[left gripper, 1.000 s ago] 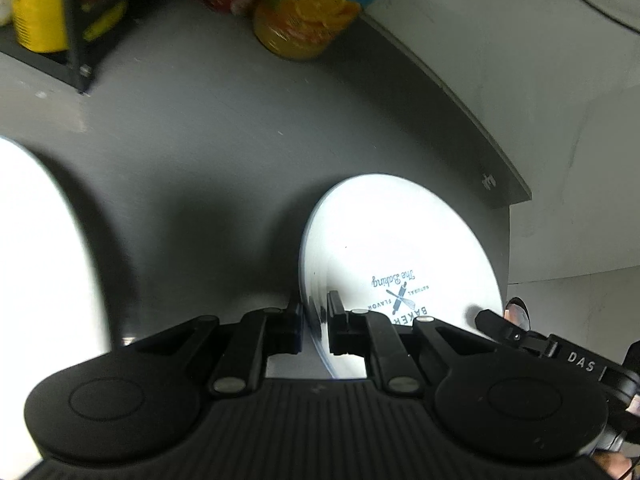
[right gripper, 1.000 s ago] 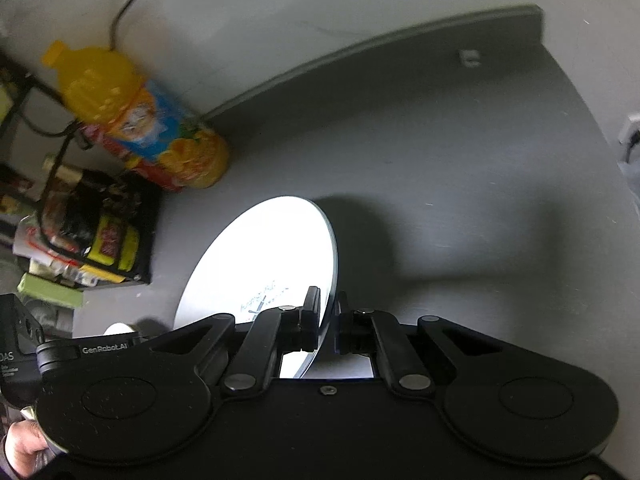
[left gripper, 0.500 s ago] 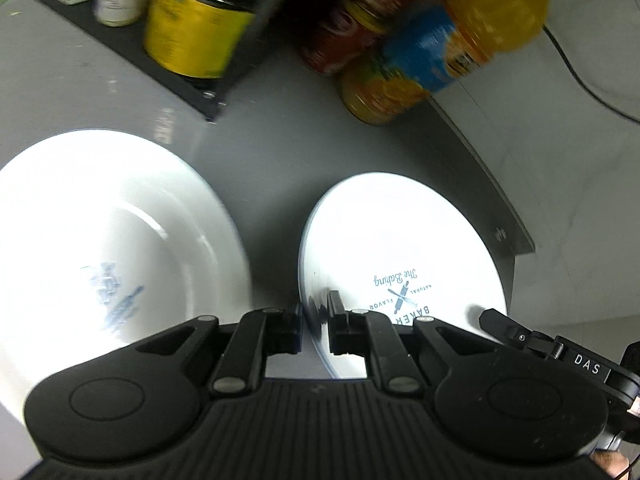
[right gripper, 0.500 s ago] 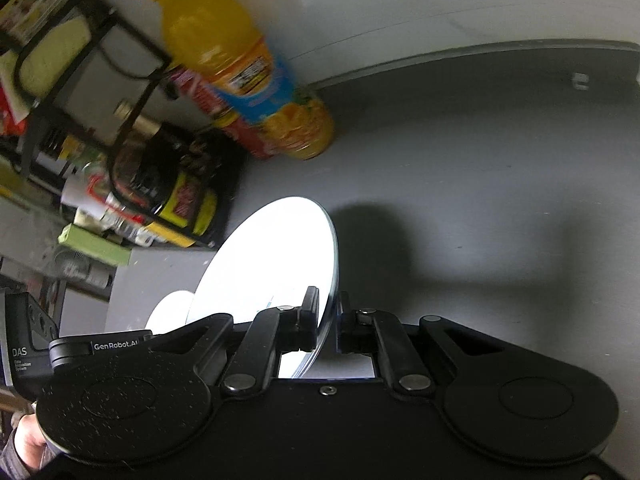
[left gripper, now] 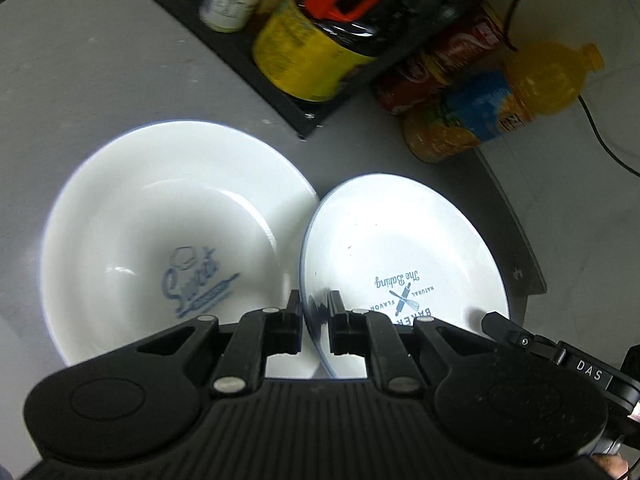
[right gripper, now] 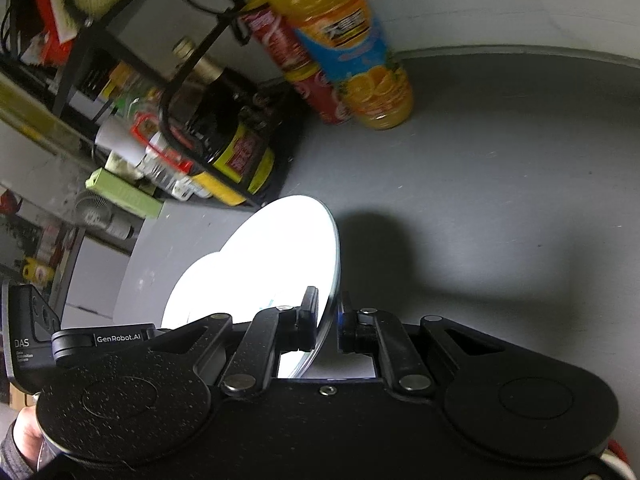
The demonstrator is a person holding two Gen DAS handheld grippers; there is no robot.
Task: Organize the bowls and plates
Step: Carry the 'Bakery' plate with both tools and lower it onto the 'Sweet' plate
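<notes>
Two grippers clamp one small plate over a grey surface.
A large white bowl lies left of the left gripper. Both it and the right gripper have fingers clenched on opposite rims of the small plate, tilted, edge beside the bowl's. An orange juice bottle stands beyond.

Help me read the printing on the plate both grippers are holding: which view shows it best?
The left wrist view: the small plate faces it, with "The Baking" and a rolling-pin logo legible. In the right wrist view the small plate is near edge-on and overexposed, its print unreadable.
</notes>
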